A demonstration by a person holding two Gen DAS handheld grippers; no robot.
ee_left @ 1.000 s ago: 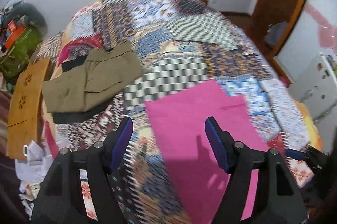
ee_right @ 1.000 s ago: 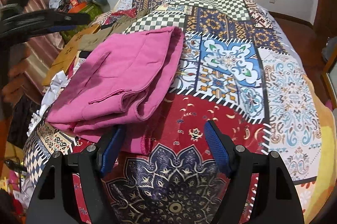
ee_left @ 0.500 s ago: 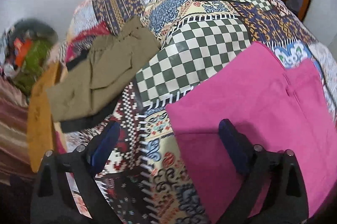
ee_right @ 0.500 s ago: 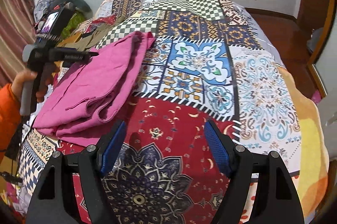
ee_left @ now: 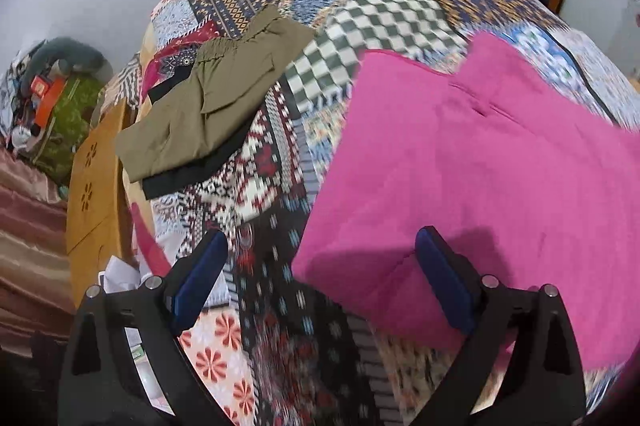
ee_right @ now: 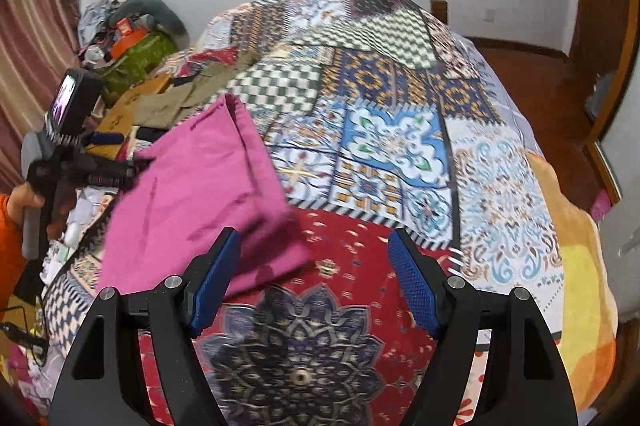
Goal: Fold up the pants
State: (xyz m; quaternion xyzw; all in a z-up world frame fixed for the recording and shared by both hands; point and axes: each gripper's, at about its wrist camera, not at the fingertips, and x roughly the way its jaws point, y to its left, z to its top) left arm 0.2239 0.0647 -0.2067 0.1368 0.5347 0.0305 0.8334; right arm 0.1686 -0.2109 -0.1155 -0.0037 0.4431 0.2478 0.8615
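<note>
The folded pink pants (ee_left: 480, 165) lie flat on the patchwork bedspread (ee_left: 400, 13). My left gripper (ee_left: 320, 238) is open and low over their near left corner. Its right finger (ee_left: 440, 278) is above the pink cloth and its left finger (ee_left: 200, 274) above the bedspread, with nothing gripped. In the right wrist view the pink pants (ee_right: 200, 185) sit at left. My right gripper (ee_right: 316, 236) stands open over the red patch, its left finger (ee_right: 216, 274) just in front of the pants' near edge. A hand (ee_right: 24, 201) holds the left gripper (ee_right: 116, 165) at the pants' far side.
Folded olive pants (ee_left: 212, 97) rest on a black garment (ee_left: 184, 177) near the bed's left edge. A cardboard box (ee_left: 96, 177) and a cluttered pile (ee_left: 52, 97) stand beside the bed. To the right the bedspread (ee_right: 480, 165) runs on to wooden floor (ee_right: 532, 73).
My left gripper's jaws widened, and it dropped down toward the pink pants' near left corner. The pink pants now lie flatter. The right gripper stayed about where it was.
</note>
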